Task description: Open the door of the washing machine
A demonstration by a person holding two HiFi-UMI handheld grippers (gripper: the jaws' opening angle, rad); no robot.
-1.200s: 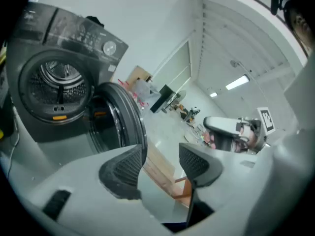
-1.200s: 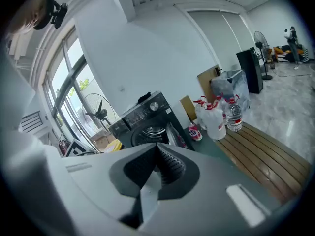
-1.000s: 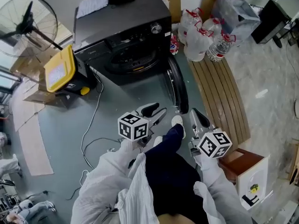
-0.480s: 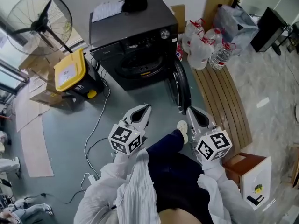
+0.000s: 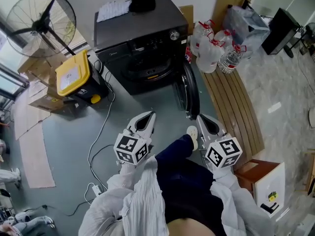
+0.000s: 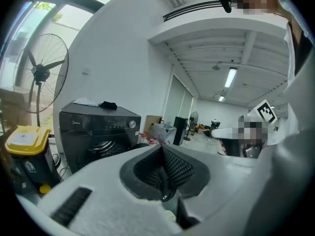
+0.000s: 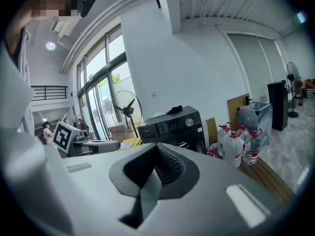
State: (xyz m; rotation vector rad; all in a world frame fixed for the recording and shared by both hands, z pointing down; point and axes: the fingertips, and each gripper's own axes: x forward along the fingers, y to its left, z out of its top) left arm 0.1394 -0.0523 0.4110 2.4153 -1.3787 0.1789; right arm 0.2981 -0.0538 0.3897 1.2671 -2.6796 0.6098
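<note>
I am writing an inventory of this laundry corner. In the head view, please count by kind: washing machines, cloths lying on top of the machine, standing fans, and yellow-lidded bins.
washing machine: 1
cloths on its top: 2 (white cloth, black cloth)
standing fan: 1
yellow-lidded bin: 1
Total: 5

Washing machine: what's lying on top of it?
On the washing machine lie a white cloth and, beside it, a black bundle. Whatever is beneath those two is covered.
</note>
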